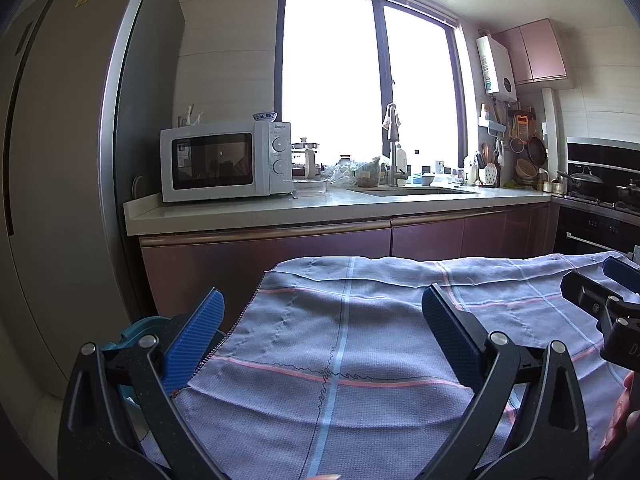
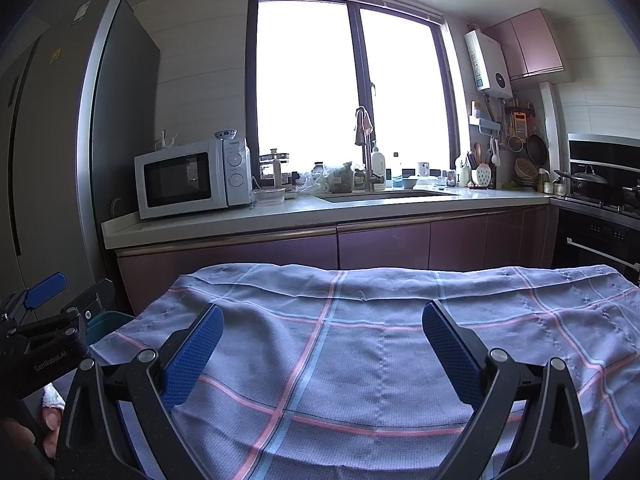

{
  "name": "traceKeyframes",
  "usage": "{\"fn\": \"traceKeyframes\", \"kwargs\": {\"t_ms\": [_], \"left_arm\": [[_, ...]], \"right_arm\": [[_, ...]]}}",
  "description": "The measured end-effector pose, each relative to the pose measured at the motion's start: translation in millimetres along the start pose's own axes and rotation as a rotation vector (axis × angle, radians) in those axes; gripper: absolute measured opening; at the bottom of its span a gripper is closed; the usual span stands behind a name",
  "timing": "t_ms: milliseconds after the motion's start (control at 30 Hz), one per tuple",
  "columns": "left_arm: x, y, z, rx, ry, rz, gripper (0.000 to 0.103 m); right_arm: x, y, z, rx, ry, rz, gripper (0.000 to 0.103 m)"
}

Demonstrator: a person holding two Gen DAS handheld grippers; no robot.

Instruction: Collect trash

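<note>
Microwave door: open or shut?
Shut. The microwave door sits flush with its front and control panel in both views; no gap shows.

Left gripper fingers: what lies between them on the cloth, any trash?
In the left wrist view, only bare checked cloth lies between the open left gripper fingers. No trash shows there. The right wrist view shows the same for the right gripper.

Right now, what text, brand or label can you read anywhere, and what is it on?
"GenRobot.AI": on the left gripper's black body, seen in the right wrist view.
"Galanz": on the microwave's control panel, small but just legible.
"D": a cut-off letter on the right gripper.
Stickers on the fridge and the label on the wall water heater: too small to read.
</note>
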State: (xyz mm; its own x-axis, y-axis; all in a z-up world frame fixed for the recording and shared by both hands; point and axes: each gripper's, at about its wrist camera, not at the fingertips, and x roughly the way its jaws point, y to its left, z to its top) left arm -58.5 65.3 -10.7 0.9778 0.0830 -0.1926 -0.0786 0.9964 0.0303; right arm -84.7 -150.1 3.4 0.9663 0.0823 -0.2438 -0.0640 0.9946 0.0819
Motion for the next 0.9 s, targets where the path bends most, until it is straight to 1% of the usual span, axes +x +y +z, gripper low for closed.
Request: {"fn": "traceKeyframes", "kwargs": {"t_ms": [900], "left_arm": [[1.8,-4.5,2.9,-0.001,0.013,-0.012,0.097]], "right_arm": [[2.7,-3.8,-2.7,0.009,0.011,-0.001,0.096]]}}
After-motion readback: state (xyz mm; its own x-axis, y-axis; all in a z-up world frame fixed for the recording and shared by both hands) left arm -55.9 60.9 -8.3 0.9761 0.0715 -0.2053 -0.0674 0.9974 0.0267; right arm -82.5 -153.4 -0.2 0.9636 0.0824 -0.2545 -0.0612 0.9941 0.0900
